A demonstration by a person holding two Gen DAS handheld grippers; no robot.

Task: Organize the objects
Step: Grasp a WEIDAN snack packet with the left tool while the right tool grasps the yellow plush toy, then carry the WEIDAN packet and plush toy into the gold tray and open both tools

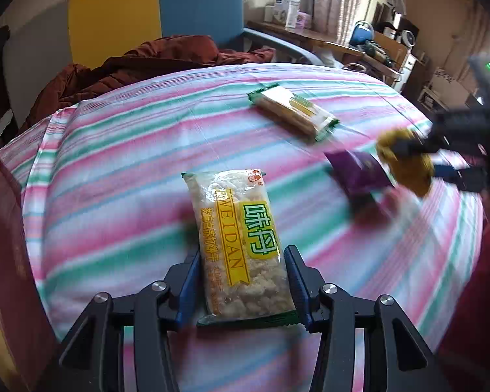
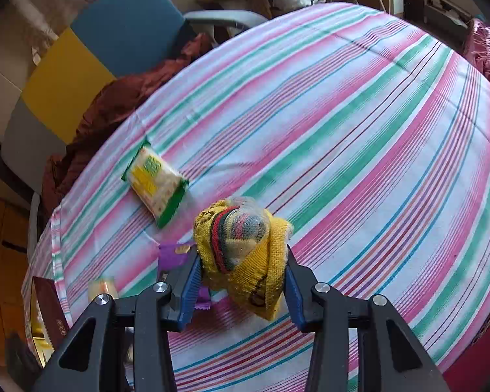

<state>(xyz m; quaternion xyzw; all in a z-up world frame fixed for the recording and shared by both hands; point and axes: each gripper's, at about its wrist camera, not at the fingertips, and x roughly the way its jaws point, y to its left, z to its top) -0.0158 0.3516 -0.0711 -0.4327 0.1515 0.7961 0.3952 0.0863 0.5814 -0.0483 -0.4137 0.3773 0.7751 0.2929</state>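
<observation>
My left gripper (image 1: pixel 243 254) is shut on a clear snack packet with a yellow and green label (image 1: pixel 238 241), held over the striped cloth (image 1: pixel 114 150). My right gripper (image 2: pixel 243 258) is shut on a yellow knitted bundle with red and dark stripes (image 2: pixel 245 251); it shows blurred at the right of the left wrist view (image 1: pixel 405 163). A second snack packet with green ends (image 1: pixel 294 111) lies flat on the cloth, also in the right wrist view (image 2: pixel 155 183). A purple packet (image 1: pixel 359 173) lies beside and under the bundle, partly hidden in the right wrist view (image 2: pixel 171 254).
A rust-red jacket (image 1: pixel 130 68) is heaped at the table's far left edge against a yellow and blue chair (image 1: pixel 153 13). A dark red box (image 2: pixel 49 307) sits at the left edge. A cluttered wooden shelf (image 1: pixel 310 32) stands behind. A pink cushion (image 2: pixel 486 52) is at the right.
</observation>
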